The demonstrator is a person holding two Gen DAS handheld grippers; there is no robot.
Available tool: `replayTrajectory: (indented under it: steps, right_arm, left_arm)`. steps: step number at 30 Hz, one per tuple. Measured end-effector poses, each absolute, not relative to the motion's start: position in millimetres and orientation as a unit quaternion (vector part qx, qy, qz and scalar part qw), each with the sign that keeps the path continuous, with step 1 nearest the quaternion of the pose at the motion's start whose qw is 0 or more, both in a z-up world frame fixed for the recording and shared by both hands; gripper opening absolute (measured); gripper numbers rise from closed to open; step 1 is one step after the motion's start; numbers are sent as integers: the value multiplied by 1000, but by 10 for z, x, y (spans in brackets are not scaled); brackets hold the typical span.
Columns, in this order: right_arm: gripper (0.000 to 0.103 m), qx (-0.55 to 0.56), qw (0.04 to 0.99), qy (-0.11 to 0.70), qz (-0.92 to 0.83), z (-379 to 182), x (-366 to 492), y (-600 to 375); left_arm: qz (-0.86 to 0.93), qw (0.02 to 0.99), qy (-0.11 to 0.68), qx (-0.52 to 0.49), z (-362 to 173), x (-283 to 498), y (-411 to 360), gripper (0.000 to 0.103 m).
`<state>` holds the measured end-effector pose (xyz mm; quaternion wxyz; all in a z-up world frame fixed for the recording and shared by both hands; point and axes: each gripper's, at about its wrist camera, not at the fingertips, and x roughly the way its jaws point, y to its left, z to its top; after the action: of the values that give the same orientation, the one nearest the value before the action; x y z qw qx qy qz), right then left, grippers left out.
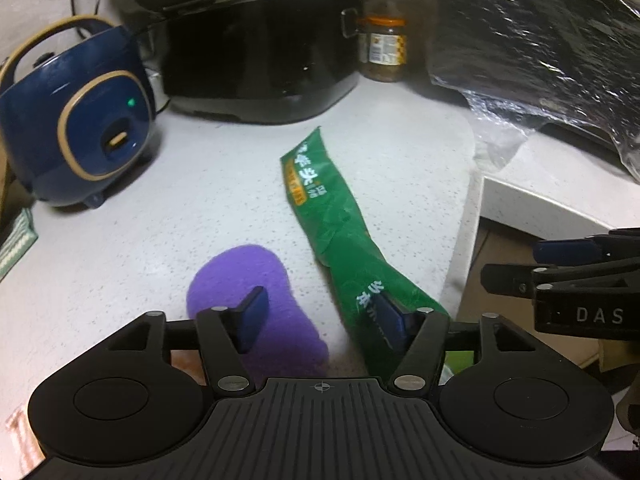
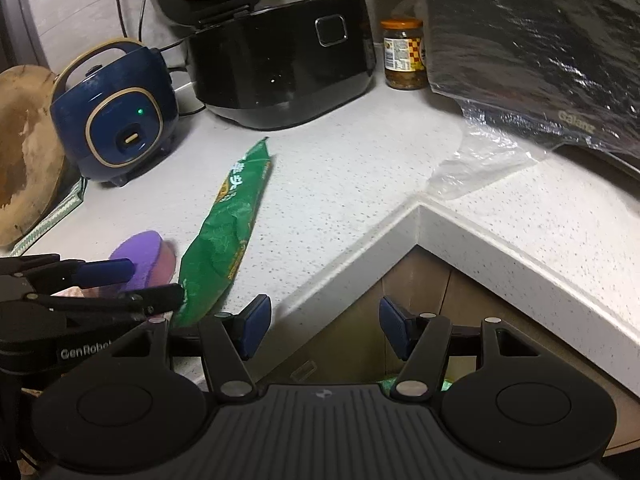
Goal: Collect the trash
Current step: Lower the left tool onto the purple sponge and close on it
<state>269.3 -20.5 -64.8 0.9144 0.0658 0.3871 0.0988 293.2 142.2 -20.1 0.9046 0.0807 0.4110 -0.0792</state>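
my left gripper (image 1: 320, 318) has its jaws spread wide with nothing pressed between them: one blue pad sits over the one purple kidney-shaped sponge (image 1: 256, 304), the other over the near end of the one long green crinkled plastic wrapper (image 1: 332, 216). my right gripper (image 2: 322, 326) hangs beyond the worktop's edge, jaws apart and empty, with brown cabinet fronts below.

the wrapper lies flat on the white speckled worktop (image 2: 352, 184), running from the near edge away toward the appliances, just beside the sponge. the worktop edge makes an inside corner to my right, and a broad bare stretch lies between the wrapper and that corner.

farther back i count two cookers: one small navy blue rice cooker with gold trim (image 2: 116, 128) on the left, one glossy black rice cooker with its lid raised (image 2: 284, 76) behind. one orange-lidded glass jar (image 2: 403, 54) stands in the corner, beside one black appliance under clear plastic film (image 2: 540, 48).
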Motion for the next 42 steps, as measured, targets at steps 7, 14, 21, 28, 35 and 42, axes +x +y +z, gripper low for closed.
replayTrajectory:
  steps: [7, 14, 21, 28, 35, 42]
  right_arm:
    - [61, 70, 910, 394, 104, -681, 2689, -217]
    - [62, 67, 907, 402, 107, -712, 2699, -228]
    - [65, 62, 914, 387, 104, -641, 2615, -278]
    - [66, 57, 908, 400, 110, -686, 2634, -256]
    - [66, 36, 908, 401, 118, -689, 2599, -202]
    - [66, 40, 907, 405, 106, -693, 2612, -250]
  left_arm:
    - [-30, 906, 418, 58, -168, 2888, 1694, 62]
    - [-24, 907, 420, 28, -184, 2986, 1744, 79]
    - [-31, 908, 412, -63, -125, 2944, 1988, 79]
    - [8, 893, 432, -122, -271, 2977, 2262, 78]
    - [7, 895, 430, -119, -379, 3144, 2186, 77]
    - [-14, 896, 424, -126, -395, 3103, 2171, 75]
